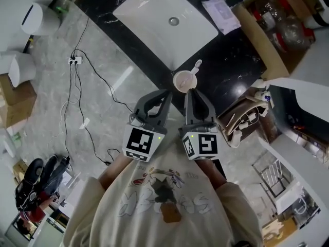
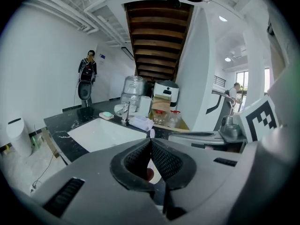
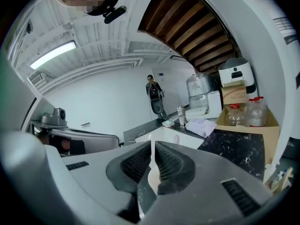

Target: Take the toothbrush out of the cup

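A cream cup (image 1: 183, 81) stands on the black counter (image 1: 231, 66) at the near corner of the sink. A white toothbrush (image 1: 196, 66) leans out of it, head up to the right. My left gripper (image 1: 167, 93) is shut and empty, its tips just left of the cup. My right gripper (image 1: 188, 91) is shut too, its tips at the cup's near rim, holding nothing. In the left gripper view the jaws of the left gripper (image 2: 150, 141) meet below the brush head (image 2: 152, 133). In the right gripper view the right gripper (image 3: 153, 145) points at the cup (image 3: 151, 179).
A white sink basin (image 1: 164, 19) fills the counter beyond the cup, with a faucet (image 2: 124, 112) and a folded towel (image 2: 140, 122) behind it. Cardboard boxes (image 1: 280, 45) stand to the right. Cables (image 1: 77, 86) trail over the marble floor at left. A person (image 2: 87, 74) stands far off.
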Motion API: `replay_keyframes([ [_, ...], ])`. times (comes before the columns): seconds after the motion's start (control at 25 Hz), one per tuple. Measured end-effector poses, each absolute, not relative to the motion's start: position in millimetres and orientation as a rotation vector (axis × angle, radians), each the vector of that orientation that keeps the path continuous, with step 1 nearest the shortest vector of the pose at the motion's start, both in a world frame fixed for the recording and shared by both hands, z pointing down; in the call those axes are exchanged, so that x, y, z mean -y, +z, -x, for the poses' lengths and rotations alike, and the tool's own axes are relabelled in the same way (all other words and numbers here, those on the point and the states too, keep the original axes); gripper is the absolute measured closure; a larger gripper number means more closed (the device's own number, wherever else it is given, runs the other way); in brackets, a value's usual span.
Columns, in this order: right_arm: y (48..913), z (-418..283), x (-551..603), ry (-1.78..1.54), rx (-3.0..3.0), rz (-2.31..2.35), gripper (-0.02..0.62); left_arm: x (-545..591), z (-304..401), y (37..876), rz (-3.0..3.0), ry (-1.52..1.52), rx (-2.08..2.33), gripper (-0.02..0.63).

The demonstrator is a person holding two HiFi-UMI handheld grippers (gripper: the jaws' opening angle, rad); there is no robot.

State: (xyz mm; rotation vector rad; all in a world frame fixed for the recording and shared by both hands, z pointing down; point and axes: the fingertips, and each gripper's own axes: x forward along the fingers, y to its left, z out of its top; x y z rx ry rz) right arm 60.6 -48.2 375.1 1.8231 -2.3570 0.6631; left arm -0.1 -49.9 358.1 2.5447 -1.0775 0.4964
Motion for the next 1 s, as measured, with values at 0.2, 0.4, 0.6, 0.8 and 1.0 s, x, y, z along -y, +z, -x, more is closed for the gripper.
replay_keyframes([
  [0.2, 382.5, -64.9, 63.8, 0.650, 2.377, -1.747, 0.561, 67.2, -14.2, 360.8, -2.511, 0.488, 1.080, 0.594],
  [0.4, 401.0, -68.6, 73.5, 0.718, 2.344, -1.757, 0.454, 73.0, -17.4, 367.4, -2.532, 0.503, 1.058, 0.594],
  [0.6, 407.9, -80.7, 80.1, 0.721, 2.250, -1.822, 0.474, 72.8, -15.3, 374.1, -2.534, 0.534, 1.019, 0.594],
  [0.8, 418.4, -86.2, 87.4, 0.776, 2.232, -1.808, 0.482, 80.3, -17.7, 380.2, -2.520, 0.527, 1.016, 0.594],
  [1.0, 430.1, -83.9, 91.6, 0.837, 2.237, -1.753, 0.482, 84.9, -18.2, 386.0, -2.497, 0.525, 1.032, 0.594],
])
